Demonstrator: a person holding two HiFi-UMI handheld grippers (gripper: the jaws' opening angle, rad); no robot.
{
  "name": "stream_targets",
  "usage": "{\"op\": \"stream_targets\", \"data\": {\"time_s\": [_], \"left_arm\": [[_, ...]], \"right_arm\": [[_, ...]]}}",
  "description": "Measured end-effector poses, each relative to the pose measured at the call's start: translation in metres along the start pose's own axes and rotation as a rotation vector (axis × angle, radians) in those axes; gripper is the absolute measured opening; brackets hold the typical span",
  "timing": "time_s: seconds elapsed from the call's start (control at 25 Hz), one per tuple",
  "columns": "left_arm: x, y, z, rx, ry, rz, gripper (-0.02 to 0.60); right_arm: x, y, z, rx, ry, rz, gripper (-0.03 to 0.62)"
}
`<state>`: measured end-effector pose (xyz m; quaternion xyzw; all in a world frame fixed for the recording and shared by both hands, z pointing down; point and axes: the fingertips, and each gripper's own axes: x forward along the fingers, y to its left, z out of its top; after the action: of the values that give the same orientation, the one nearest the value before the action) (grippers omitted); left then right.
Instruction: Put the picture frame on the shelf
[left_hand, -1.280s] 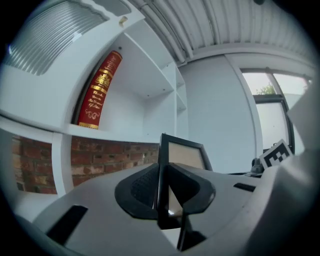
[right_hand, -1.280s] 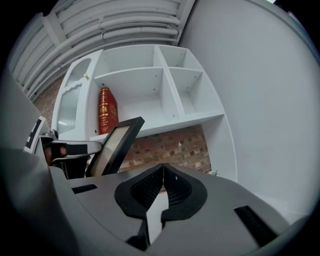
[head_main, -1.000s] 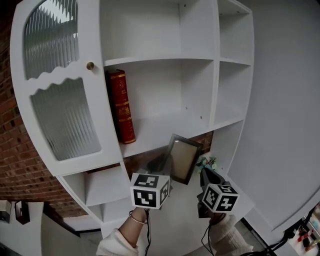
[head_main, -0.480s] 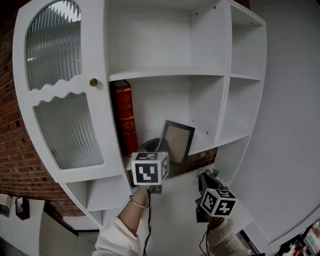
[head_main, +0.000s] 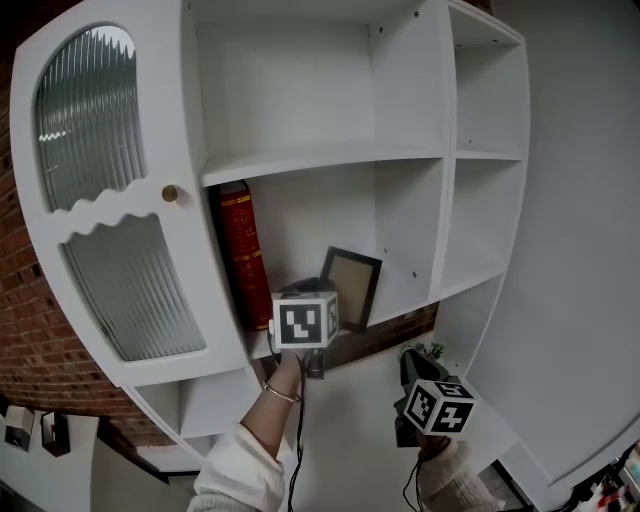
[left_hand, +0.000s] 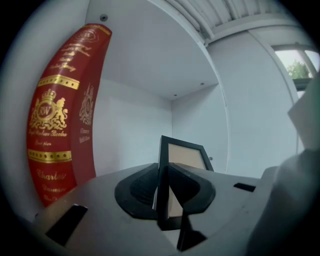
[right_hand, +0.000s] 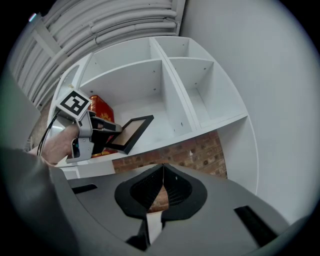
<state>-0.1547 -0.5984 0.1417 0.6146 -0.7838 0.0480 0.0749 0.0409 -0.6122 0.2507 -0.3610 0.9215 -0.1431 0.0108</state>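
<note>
A black picture frame (head_main: 351, 286) with a tan panel is in the middle compartment of the white shelf unit (head_main: 405, 296), tilted, just right of a red book (head_main: 239, 254). My left gripper (head_main: 322, 303) is shut on the frame's left edge. In the left gripper view the frame (left_hand: 184, 156) stands edge-on between the jaws of that gripper (left_hand: 163, 173), with the red book (left_hand: 59, 115) to its left. My right gripper (head_main: 424, 385) hangs lower right, below the shelf. In its own view my right gripper (right_hand: 163, 169) has its jaws together with nothing between them, and the frame (right_hand: 131, 132) is seen over the shelf board.
A cabinet door (head_main: 125, 285) with ribbed glass and a brass knob (head_main: 170, 193) stands left of the book. A brick wall (head_main: 28, 330) shows behind and below the unit. The side compartments (head_main: 482, 215) at the right hold nothing. A small plant (head_main: 430, 351) sits near the right gripper.
My left gripper has carried the frame up from below the shelf board into the compartment beside the red book. The right gripper has stayed low.
</note>
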Motion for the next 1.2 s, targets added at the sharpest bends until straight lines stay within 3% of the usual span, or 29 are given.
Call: {"op": "stream_targets", "data": {"time_s": [0.48,0.8,1.2], "left_arm": [[0.028,0.003,-0.013,0.011,0.104,0.003,0.067],[0.023,0.004,0.002,-0.021,0.063,-0.045,0.1],[-0.03,-0.012,0.013,0.004,-0.029,-0.08,0.1]], "right_arm": [[0.019,0.006,-0.015,0.014,0.046,0.005,0.025],[0.02,0.007,-0.016,0.011,0.048,0.005,0.025],[0.006,0.03,-0.019,-0.024,0.055,0.024,0.025]]}}
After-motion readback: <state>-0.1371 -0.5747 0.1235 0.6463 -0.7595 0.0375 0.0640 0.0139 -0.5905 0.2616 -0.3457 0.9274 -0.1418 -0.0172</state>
